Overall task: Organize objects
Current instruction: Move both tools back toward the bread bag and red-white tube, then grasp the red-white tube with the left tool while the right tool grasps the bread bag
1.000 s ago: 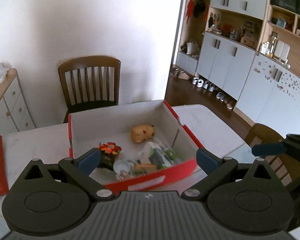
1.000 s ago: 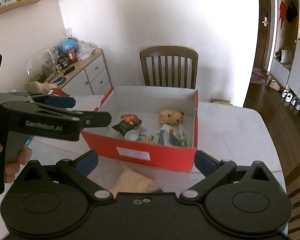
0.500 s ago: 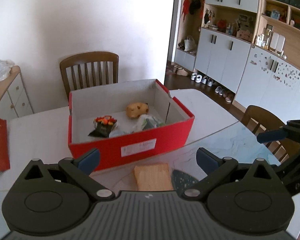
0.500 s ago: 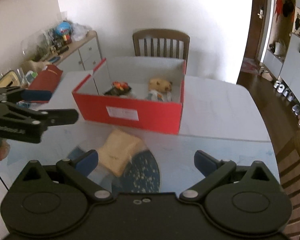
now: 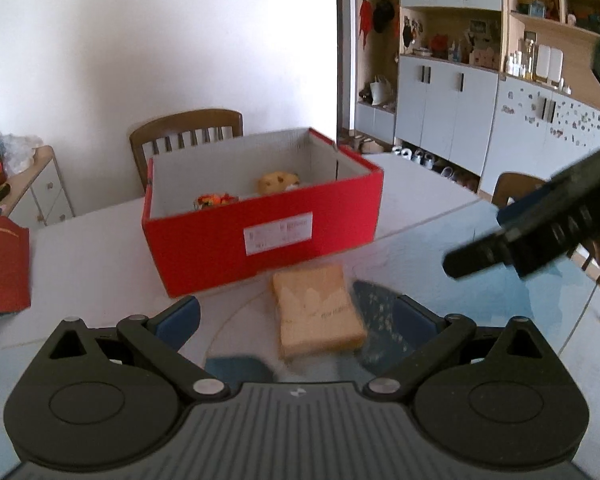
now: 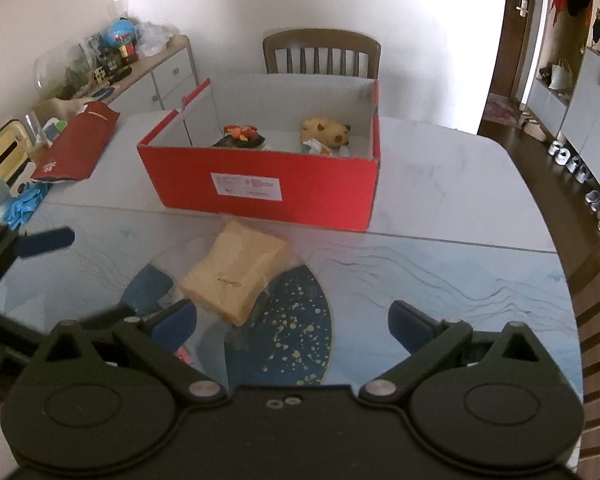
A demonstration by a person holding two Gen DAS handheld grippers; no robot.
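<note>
- Red cardboard box (image 6: pixel 284 184), open-topped, white label on the near wall, stands on the pale table (image 6: pixel 452 196) in front of a wooden chair (image 6: pixel 321 50).
- Inside the box: a tan spotted plush toy (image 6: pixel 325 130) toward the right rear; a dark packet with red and orange print (image 6: pixel 242 136) toward the left; small pale packets just beside the plush, too small to identify.
- Tan slice-shaped item, resembling bread (image 6: pixel 236 272), lies on the table just in front of the box's near wall, not touching it. It rests partly on a round dark blue speckled mat (image 6: pixel 296 320).
- Left gripper (image 5: pixel 296 320): blue-tipped fingers (image 5: pixel 178 318) spread wide, nothing between them. The bread-like item sits on the table ahead, between the two fingertips in the line of sight; contact not evident.
- Right gripper (image 6: pixel 292 320): fingers (image 6: pixel 410 322) likewise spread apart and empty, above the near edge of the mat, the bread-like item ahead and left of centre.
- Each gripper shows in the other's view: the right one enters the left wrist view from the right edge, motion-blurred; the left one enters the right wrist view from the lower left.
- Red pouch (image 6: pixel 80 146) lies on the table left of the box, well apart from it.
- Sideboard (image 6: pixel 156 76) with clutter stands along the left wall; white cabinets (image 5: pixel 452 120) on the right.
</note>
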